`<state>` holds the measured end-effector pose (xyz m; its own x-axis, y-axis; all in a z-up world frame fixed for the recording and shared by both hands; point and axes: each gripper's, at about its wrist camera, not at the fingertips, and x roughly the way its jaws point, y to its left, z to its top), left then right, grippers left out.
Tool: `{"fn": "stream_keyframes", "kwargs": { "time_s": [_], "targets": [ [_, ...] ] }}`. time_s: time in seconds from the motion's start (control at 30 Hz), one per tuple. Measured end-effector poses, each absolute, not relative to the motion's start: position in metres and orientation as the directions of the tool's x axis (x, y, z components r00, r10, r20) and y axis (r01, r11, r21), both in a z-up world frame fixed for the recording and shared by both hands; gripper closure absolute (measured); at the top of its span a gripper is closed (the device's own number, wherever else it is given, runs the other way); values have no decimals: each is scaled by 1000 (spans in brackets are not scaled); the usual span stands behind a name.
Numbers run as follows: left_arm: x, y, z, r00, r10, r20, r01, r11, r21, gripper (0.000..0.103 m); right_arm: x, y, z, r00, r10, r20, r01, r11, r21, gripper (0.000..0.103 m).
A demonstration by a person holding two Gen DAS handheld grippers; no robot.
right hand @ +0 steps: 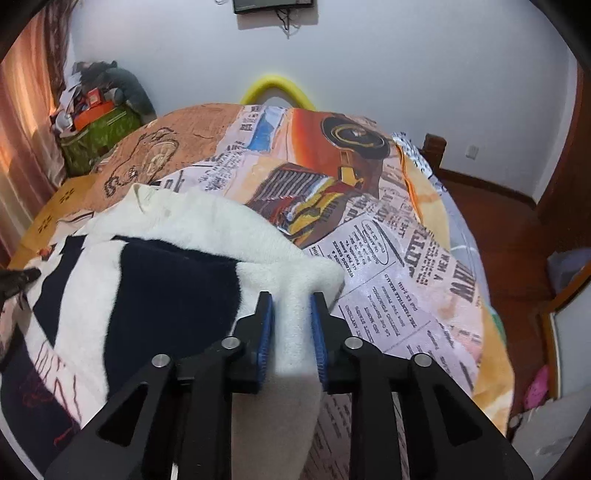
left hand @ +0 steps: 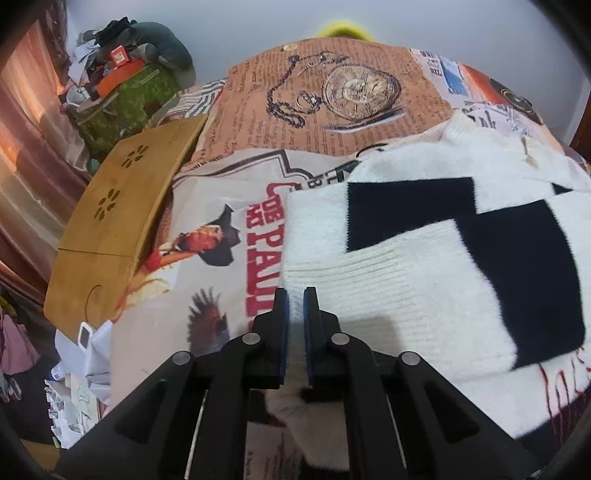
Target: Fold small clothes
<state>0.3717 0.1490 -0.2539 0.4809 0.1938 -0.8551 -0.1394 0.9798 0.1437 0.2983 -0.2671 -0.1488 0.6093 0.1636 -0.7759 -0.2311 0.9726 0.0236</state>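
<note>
Here, both grippers, L [left hand: 295,295] & R [right hand: 292,301], pinch the black-and-white sweater's [left hand: 424,258] near edge on the printed bedspread [right hand: 388,295]; jaws nearly closed. Fold apparently just starting, most left.

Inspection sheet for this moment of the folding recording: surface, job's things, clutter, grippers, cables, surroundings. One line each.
Surface: bed with a newspaper-print cover.
Job's things: white knit garment with black blocks spread on the cover.
Clutter: wooden lap tray on the bed beside the garment; heaped green box by the wall.
Grippers: left gripper is shut on the garment's ribbed hem; right gripper is closed on a bunched white fold at the opposite side.
Cables: wires hang under a wall-mounted device.
Surroundings: white wall, pinkish curtain, wooden floor, yellow arc behind the bed.
</note>
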Motion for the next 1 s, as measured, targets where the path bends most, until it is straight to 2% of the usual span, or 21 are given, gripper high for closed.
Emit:
{"fn": "stream_keyframes", "kwargs": {
  "time_s": [0.17, 0.23, 0.27, 0.43, 0.47, 0.57, 0.63, 0.7, 1.0],
  "targets": [
    [351, 154, -231, 500, 168, -850, -154, 983, 103, 94, 274, -266, -126, 633, 176, -754, -257, 966, 10, 65],
    [341, 154, -221, 510, 161, -845, -157, 983, 93, 90, 264, -264, -116, 650, 182, -738, -264, 965, 6, 54],
    [334, 154, -214, 518, 164, -840, -157, 983, 95, 88, 259, -262, -111, 657, 183, -731, -266, 964, 2, 52],
    [303, 151, -186, 557, 161, -815, -149, 985, 93, 56, 226, -259, -85, 689, 199, -697, -282, 959, -5, 32],
    [294, 151, -180, 567, 160, -808, -150, 985, 89, 52, 220, -257, -82, 693, 199, -693, -285, 958, -9, 29],
    [273, 151, -167, 586, 164, -793, -161, 983, 84, 33, 202, -256, -73, 703, 196, -683, -293, 956, -27, 22],
    [257, 152, -160, 597, 165, -785, -170, 982, 77, 17, 190, -255, -71, 701, 202, -684, -303, 952, -29, 18],
    [245, 153, -158, 595, 163, -787, -173, 982, 72, 14, 179, -255, -73, 694, 207, -689, -311, 950, -28, 18],
    [206, 158, -195, 507, 119, -854, -183, 983, 28, 14, 137, -261, -119, 586, 240, -774, -303, 951, 65, 18]
  ]
}}
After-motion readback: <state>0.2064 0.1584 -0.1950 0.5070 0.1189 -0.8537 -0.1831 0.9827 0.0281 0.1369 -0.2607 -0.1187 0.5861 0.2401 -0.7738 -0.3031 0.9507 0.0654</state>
